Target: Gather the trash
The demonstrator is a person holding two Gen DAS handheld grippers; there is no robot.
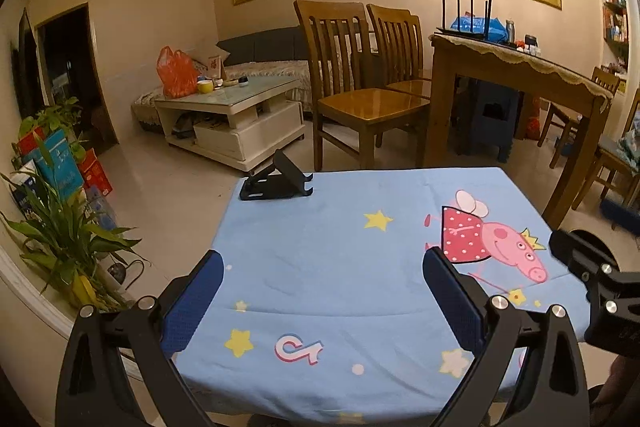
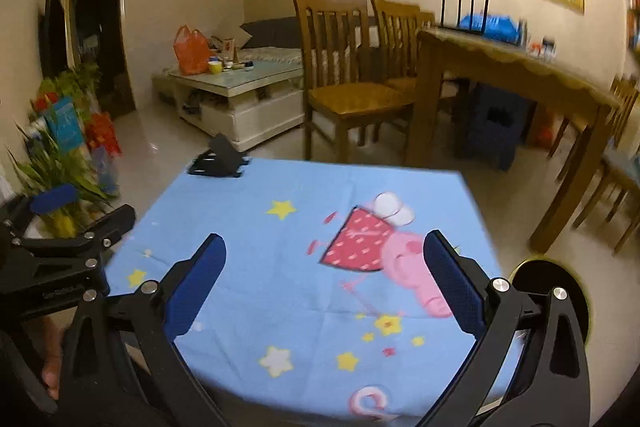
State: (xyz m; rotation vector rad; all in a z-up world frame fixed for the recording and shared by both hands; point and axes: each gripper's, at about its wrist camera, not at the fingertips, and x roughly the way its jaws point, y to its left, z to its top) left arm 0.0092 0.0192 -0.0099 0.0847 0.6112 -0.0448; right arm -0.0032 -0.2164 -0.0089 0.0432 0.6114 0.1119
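A small table covered with a blue cartoon cloth (image 1: 340,259) fills the near view; it also shows in the right wrist view (image 2: 280,267). No trash shows on it. My left gripper (image 1: 322,263) is open and empty above the cloth's near edge. My right gripper (image 2: 324,247) is open and empty above the cloth's near right part. A black round bin rim (image 2: 560,291) shows low at the right, beside the table. The right gripper's body (image 1: 600,287) shows at the right edge of the left wrist view. The left gripper's body (image 2: 60,251) shows at the left of the right wrist view.
A black folding phone stand (image 1: 276,183) sits at the cloth's far left corner. Beyond stand wooden chairs (image 1: 360,83), a wooden dining table (image 1: 520,75) and a white coffee table (image 1: 232,107) with an orange bag (image 1: 176,71). Potted plants (image 1: 60,227) and boxes line the left.
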